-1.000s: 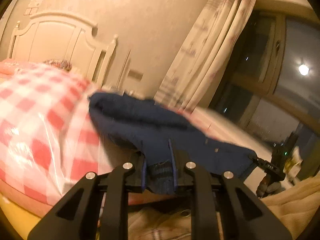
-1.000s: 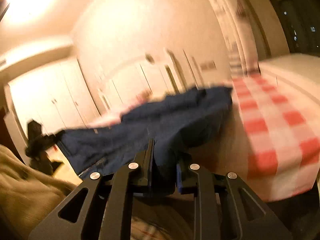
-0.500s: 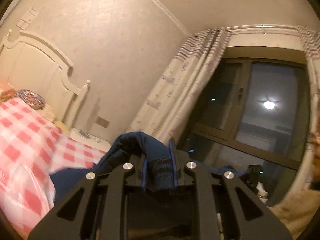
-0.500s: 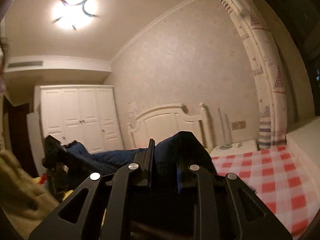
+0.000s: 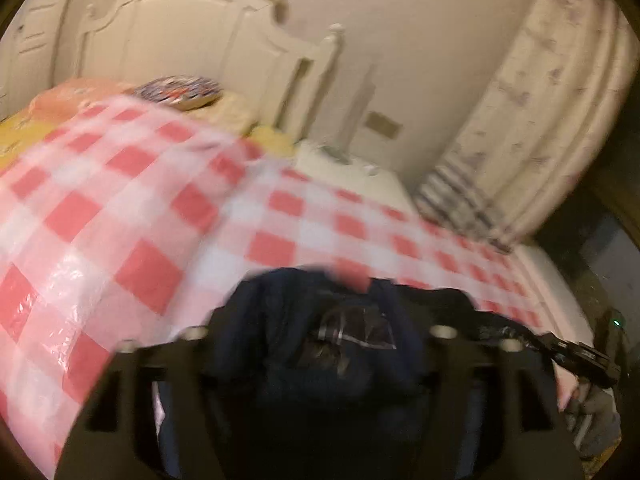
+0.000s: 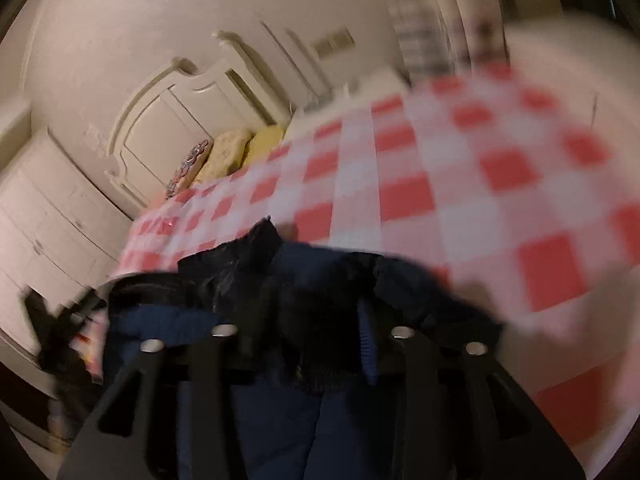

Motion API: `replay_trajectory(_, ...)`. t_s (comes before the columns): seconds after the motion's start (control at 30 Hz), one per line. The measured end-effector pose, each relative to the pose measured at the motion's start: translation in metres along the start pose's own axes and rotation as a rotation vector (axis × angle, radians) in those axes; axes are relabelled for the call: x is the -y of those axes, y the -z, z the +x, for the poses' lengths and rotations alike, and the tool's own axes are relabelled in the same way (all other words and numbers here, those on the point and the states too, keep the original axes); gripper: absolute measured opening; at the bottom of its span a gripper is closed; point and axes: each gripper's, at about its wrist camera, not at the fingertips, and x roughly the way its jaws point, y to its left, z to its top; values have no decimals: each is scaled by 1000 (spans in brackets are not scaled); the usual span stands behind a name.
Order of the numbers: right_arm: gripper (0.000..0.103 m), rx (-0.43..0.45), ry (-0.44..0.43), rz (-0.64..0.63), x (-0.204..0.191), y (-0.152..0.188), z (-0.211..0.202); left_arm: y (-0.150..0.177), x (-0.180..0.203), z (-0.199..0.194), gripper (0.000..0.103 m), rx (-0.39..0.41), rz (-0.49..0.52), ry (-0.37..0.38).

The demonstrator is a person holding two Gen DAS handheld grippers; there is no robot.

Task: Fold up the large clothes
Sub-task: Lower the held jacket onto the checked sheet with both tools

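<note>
A dark navy jacket [image 5: 288, 344] is bunched over my left gripper [image 5: 320, 332], which is shut on its fabric above the near edge of the bed. In the right wrist view the same jacket [image 6: 320, 292] drapes over my right gripper [image 6: 316, 320], shut on a ribbed hem. The fingertips of both grippers are hidden under cloth. Both views are motion-blurred. The other gripper [image 5: 576, 356] shows at the right of the left wrist view.
The bed is covered by a red-and-white checked sheet [image 5: 140, 208] under clear plastic. Pillows [image 5: 180, 92] lie by the white headboard [image 5: 180, 32]. A curtain [image 5: 540, 128] hangs at the right. A white wardrobe [image 6: 44, 216] stands at the left in the right wrist view.
Both grippers swung up toward the ceiling with the jacket, then came back down over the bed. The jacket now lies bunched over the fingers instead of stretched between them.
</note>
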Motion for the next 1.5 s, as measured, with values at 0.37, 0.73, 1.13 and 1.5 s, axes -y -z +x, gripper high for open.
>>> replay_trajectory(0.37, 94, 104, 59, -147, 16, -10, -38, -28, -77, -37, 92, -7, -70, 85)
replay_trajectory(0.73, 55, -84, 71, -347, -4, 5, 26, -5, -22, 49, 55, -278, 115, 90)
replay_trajectory(1.13, 17, 74, 33, -335, -59, -16, -45, -47, 0, -21, 0, -74, 103, 67)
replay_trajectory(1.5, 18, -66, 163, -160, -6, -13, 60, -16, -39, 94, 0, -227, 32, -252)
